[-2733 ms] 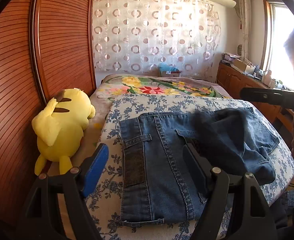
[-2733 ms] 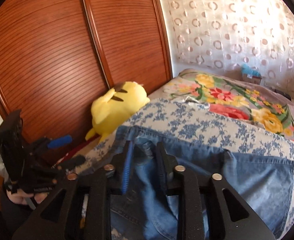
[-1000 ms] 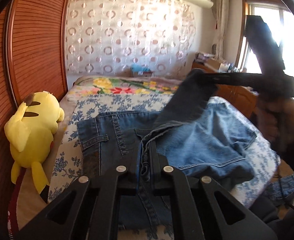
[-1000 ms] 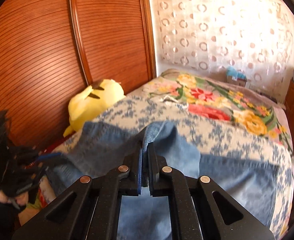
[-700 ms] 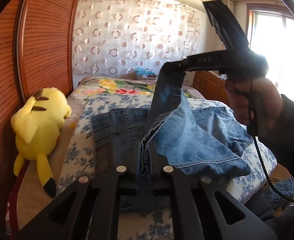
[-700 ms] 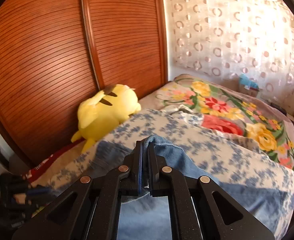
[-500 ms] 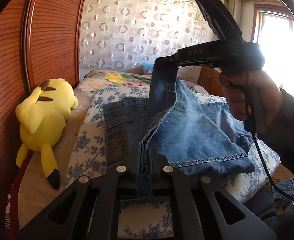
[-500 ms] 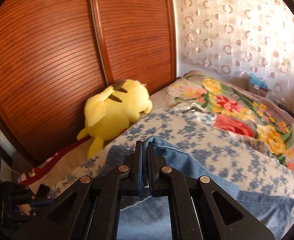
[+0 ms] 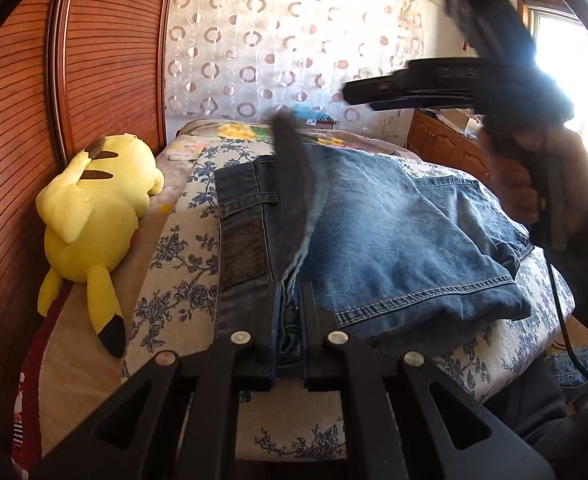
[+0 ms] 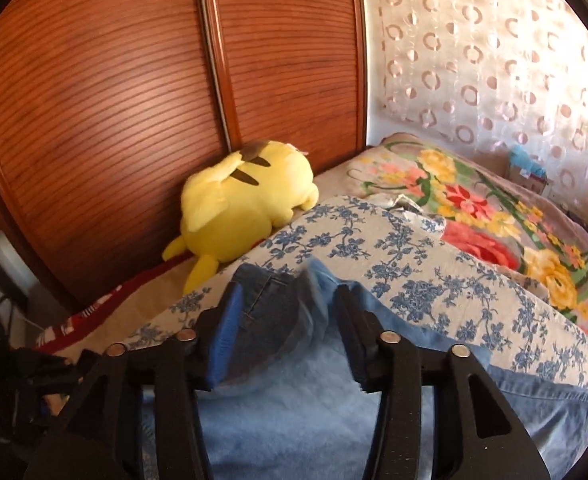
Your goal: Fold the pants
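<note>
A: Where are the pants (image 9: 393, 240) right now?

B: Spread on the blue-flowered sheet (image 9: 182, 264) at the near end of the bed, partly folded, with one fold of denim standing up along the middle. The left gripper (image 9: 289, 308) is clamped tight on the near edge of that fold. The right gripper (image 10: 286, 320) is opening; the far edge of the fold sits between its fingers, but the pads no longer press on it.

A: So how should the release go?

B: I'd let the right side open fully and lift clear so the cloth drops flat, then free the left end only once the edges line up. Dragging either gripper sideways would likely skew the fold.

A: What's around it?

B: A yellow plush toy (image 10: 246, 208) beside the sheet, against the wooden sliding doors (image 10: 134, 80); a floral blanket (image 10: 493, 216) beyond.

A: Any readable writing?

B: None. The dark patch on the waistband (image 9: 244, 252) is too blurred to read.
</note>
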{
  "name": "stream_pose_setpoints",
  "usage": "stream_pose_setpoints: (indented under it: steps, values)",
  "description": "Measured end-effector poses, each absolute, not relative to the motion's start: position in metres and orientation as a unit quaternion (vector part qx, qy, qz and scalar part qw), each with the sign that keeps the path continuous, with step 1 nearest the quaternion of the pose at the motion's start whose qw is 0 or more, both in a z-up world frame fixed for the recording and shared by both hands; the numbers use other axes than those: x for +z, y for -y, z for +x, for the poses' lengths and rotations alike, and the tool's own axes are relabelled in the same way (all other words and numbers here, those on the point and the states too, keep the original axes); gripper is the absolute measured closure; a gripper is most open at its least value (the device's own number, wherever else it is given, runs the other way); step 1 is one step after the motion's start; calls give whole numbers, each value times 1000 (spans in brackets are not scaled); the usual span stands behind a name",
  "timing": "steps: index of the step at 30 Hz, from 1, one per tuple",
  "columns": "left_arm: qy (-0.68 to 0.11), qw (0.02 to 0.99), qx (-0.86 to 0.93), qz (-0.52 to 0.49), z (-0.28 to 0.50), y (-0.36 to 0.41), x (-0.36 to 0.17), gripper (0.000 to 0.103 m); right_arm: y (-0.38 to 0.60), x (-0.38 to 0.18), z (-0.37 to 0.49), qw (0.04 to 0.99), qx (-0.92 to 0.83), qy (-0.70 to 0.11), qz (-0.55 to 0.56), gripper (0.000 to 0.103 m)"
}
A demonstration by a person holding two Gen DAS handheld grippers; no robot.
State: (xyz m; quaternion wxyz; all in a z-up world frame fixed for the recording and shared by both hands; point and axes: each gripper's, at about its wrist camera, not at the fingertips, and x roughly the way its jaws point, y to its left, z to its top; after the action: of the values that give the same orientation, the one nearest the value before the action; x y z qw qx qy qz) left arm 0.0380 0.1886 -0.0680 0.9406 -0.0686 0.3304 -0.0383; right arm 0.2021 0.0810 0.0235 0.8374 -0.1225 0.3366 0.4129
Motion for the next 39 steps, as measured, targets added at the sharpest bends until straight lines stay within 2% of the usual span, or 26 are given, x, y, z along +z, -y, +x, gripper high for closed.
stream_pose_setpoints:
  steps: [4, 7, 10, 12, 17, 18, 20, 23, 32, 36, 39]
  values:
    - [-331, 941, -26, -67, 38, -191, -66, 90, -59, 25, 195, 843, 407, -329, -123, 48]
    - [-327, 942, -27, -67, 37, -192, -63, 78, -35, 15, 185, 851, 387, -329, -129, 48]
    - [-326, 943, -26, -63, 37, -192, -61, 74, -11, -5, 176, 855, 368, -342, -132, 48]
    - [-326, 943, -25, -61, 37, -190, -61, 67, 7, -21, 171, 857, 350, -356, -132, 48]
    - [-329, 942, -32, -59, 39, -186, -62, 62, 48, -49, 158, 865, 313, -373, -122, 48]
    - [-330, 942, -32, -57, 40, -184, -62, 56, 54, -52, 155, 866, 306, -376, -120, 48]
    - [-329, 942, -35, -55, 42, -181, -63, 53, 65, -57, 150, 868, 297, -381, -112, 50]
    - [-326, 943, -40, -59, 43, -177, -64, 38, 78, -59, 143, 869, 296, -383, -97, 54]
    - [-312, 948, -44, -48, 42, -156, -58, 36, 106, -55, 110, 878, 288, -372, -84, 57]
    - [-309, 948, -56, -45, 42, -141, -57, 36, 121, -57, 95, 879, 286, -373, -80, 64]
    - [-314, 946, -66, -41, 46, -128, -60, 36, 129, -60, 84, 880, 282, -373, -83, 66]
